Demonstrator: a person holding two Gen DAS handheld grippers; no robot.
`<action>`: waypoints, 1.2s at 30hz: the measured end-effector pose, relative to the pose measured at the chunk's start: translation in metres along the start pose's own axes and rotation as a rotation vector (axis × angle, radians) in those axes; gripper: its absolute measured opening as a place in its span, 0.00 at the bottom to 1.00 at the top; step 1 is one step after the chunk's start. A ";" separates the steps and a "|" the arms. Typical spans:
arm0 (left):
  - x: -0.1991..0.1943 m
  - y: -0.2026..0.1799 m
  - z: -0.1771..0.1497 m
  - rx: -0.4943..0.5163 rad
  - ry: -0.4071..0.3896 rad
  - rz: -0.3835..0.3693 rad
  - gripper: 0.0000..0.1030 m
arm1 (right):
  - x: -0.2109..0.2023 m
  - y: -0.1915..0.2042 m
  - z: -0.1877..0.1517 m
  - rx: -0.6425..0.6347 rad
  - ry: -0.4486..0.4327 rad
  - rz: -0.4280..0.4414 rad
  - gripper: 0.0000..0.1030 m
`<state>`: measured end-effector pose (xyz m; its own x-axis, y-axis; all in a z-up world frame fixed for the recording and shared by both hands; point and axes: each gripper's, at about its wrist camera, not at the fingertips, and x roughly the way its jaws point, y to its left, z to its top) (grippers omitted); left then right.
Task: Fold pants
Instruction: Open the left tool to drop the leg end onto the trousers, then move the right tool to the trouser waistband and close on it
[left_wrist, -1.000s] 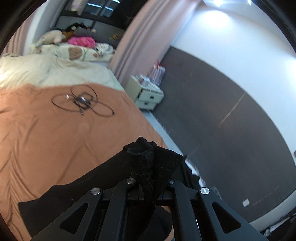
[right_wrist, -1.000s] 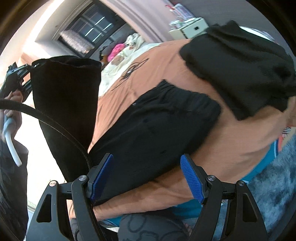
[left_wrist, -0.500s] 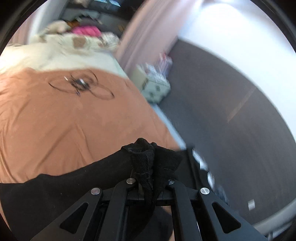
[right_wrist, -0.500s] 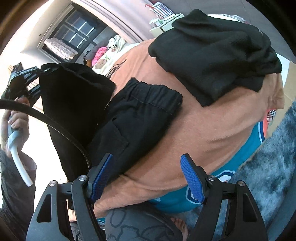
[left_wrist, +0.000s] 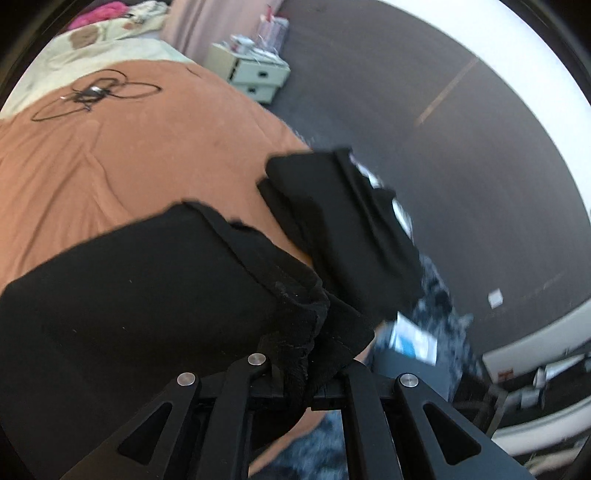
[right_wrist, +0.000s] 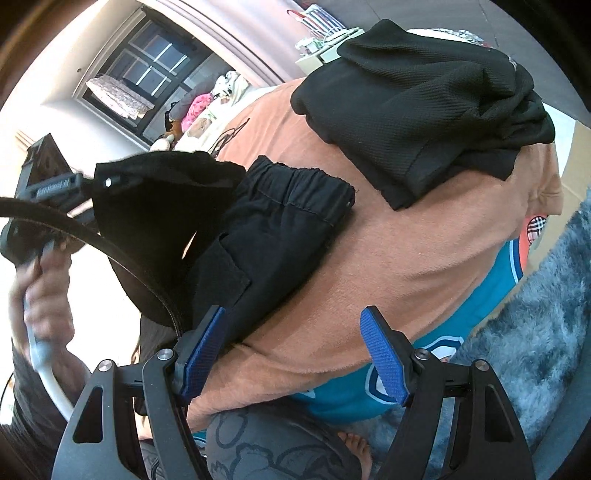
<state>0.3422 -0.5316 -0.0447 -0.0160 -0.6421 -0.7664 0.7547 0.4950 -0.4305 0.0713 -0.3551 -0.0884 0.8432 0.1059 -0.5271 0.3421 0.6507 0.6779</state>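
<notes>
L gripper (left_wrist: 308, 354) is clenched on a bunched hem of the black pants (left_wrist: 140, 295), fabric wadded between the closed fingers and spilling over them; seen from the R wrist cam the same gripper (right_wrist: 48, 188) sits up at the far left w/ the person's hand (right_wrist: 40, 291) on its handle, and a pant leg hangs from it in a curved loop. The pants (right_wrist: 280, 229) lie on the brown bedspread (right_wrist: 388, 295), long axis running diagonally: elastic waistband end points toward the pile of dark knit clothes (right_wrist: 424, 110), leg end runs back toward the near edge of the bedspread and then lifts up to the L gripper, so the garment is partly doubled over itself. A pocket flap shows on the flat part, just ahead of the R gripper's left finger. R gripper (right_wrist: 295, 350) is released, blue pads (right_wrist: 384, 354) wide apart, nothing between them, hovering over the near edge of the bedspread beside the pants' lower part, not touching as far as can be told. Dark knit pile sits near the waistband but apart from it, a strip of bedspread showing between. In the L cam a thin black cable (left_wrist: 92, 96) lies coiled on the far part of the bedspread (left_wrist: 129, 155), well apart from the pants; white drawers (left_wrist: 255, 74) stand beyond the bed's far corner. Grey shaggy rug (right_wrist: 535, 332) lies below the bedspread's edge
</notes>
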 end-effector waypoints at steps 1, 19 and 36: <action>0.003 -0.004 -0.006 0.014 0.014 0.009 0.03 | 0.000 0.000 0.000 0.001 -0.001 0.002 0.72; -0.061 0.031 -0.040 -0.033 -0.029 0.019 0.92 | 0.015 0.016 -0.001 -0.001 0.006 0.174 0.72; -0.164 0.157 -0.095 -0.217 -0.149 0.224 0.92 | 0.072 0.004 0.022 0.092 0.083 0.268 0.72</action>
<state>0.4012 -0.2929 -0.0320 0.2422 -0.5738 -0.7823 0.5714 0.7360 -0.3630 0.1430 -0.3611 -0.1124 0.8731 0.3281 -0.3606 0.1511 0.5211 0.8400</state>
